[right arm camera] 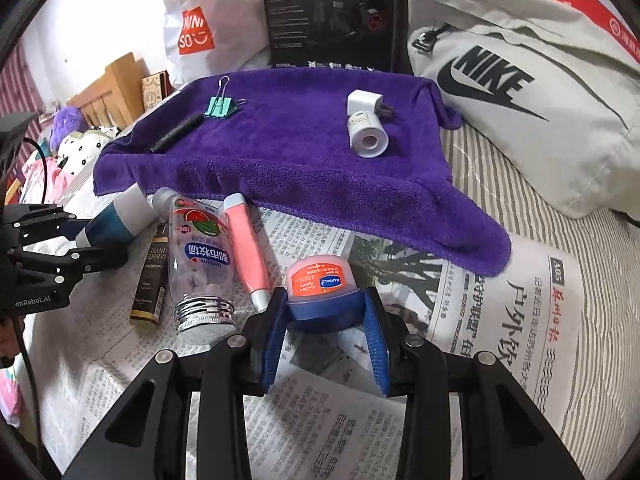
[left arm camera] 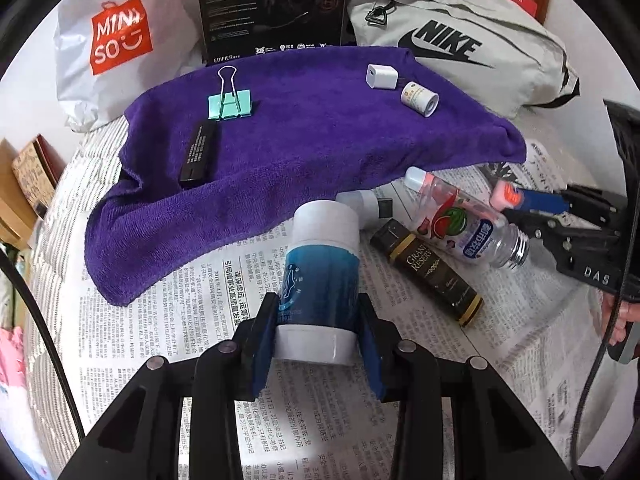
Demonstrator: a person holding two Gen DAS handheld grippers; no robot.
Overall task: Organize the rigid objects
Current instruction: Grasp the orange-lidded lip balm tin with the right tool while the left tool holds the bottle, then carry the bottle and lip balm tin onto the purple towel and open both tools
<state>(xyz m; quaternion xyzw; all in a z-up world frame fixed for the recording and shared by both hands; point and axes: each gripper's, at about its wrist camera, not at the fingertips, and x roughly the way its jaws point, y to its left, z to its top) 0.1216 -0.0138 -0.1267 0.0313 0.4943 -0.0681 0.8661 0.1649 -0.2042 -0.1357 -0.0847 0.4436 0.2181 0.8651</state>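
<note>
Left gripper (left arm camera: 318, 316): jaws pinched on the blue-and-white tube (left arm camera: 320, 272), one pad on each side near its white base; tube held above the newspaper (left arm camera: 208, 320).

Right gripper (right arm camera: 326, 312): jaws clamped on the small blue jar (right arm camera: 320, 296) with a pink-orange label, also over the newspaper.

On the newspaper, close together: clear watermelon-label bottle (right arm camera: 200, 256) on its side, pale tablets inside, silver cap toward the camera; pink tube (right arm camera: 246, 248) just beside it; dark "Grand Reserve" box (right arm camera: 150, 276).

On the purple towel (left arm camera: 320, 132): green binder clip (left arm camera: 230, 104), black stick (left arm camera: 198, 152), white charger (left arm camera: 382, 77), small white cylinder (left arm camera: 419, 98), the last two just beside each other.
</note>
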